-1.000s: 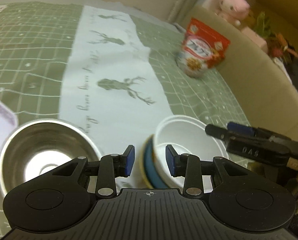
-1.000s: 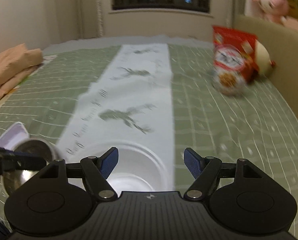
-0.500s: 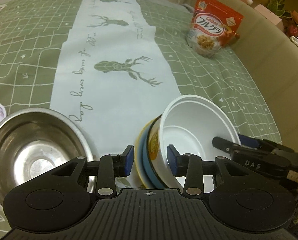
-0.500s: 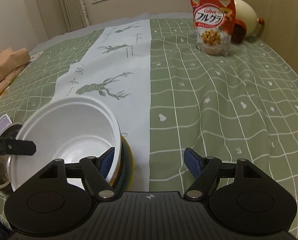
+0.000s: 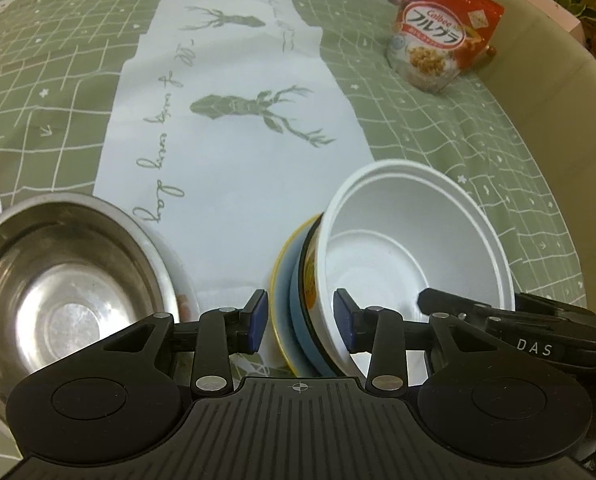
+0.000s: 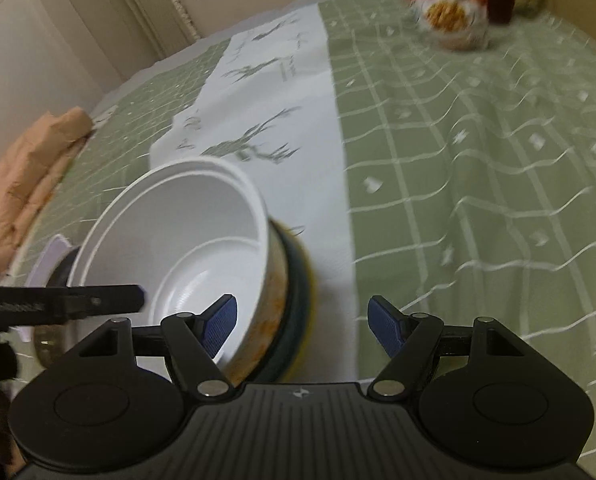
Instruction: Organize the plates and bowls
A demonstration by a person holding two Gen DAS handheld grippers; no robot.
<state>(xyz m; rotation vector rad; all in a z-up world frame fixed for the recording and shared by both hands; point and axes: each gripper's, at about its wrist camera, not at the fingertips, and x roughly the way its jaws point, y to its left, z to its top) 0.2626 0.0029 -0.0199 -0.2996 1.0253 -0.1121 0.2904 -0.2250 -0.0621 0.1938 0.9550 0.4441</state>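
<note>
straddling the stack (image 5: pixel 298 316) rim, we are gripping nothing yet: left gripper (image 5: pixel 300 320) narrowly parted, having just widened, right gripper (image 6: pixel 302 326) wide; next we are needing a firm pinch on the bowl (image 5: pixel 410 256).

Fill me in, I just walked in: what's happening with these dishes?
A person with two handheld grippers is working on a tilted stack: a white plastic bowl nested in a blue bowl and a yellow-rimmed plate. The left gripper straddles the stack's near rims, its jaws just opened a little; the right gripper straddles the other side, open. A stainless steel bowl sits alongside.
</note>
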